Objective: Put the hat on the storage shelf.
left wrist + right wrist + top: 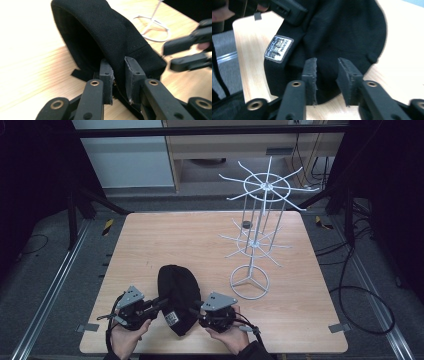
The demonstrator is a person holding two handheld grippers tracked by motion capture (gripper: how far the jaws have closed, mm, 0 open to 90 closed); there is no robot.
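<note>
1. High view: at the bottom edge two hands come in. The left gripper (161, 302) and the right gripper (192, 310) sit at either side of a black cap (178, 292), which lies on the table (190, 240) in the lower middle of the frame. A white patch (172, 318) shows on the cap's near part. A white wire rack (256, 240) stands right of centre, well apart from the cap.
2. Left gripper view: the two jaws rise from the bottom centre with a fold of the cap's (112, 37) edge between them. The left pad touches the cloth; a small gap shows at the right pad, so I cannot tell whether the hold is firm. The other gripper (172, 56) is at the right edge, and the rack's (155, 27) base is at the upper right.
3. Right gripper view: the jaws stand parted at the bottom centre, released, with the cap's (342, 32) rim lying between them untouched. The patch (278, 48) sits left of centre. The other gripper (287, 10) is at the upper left.
</note>
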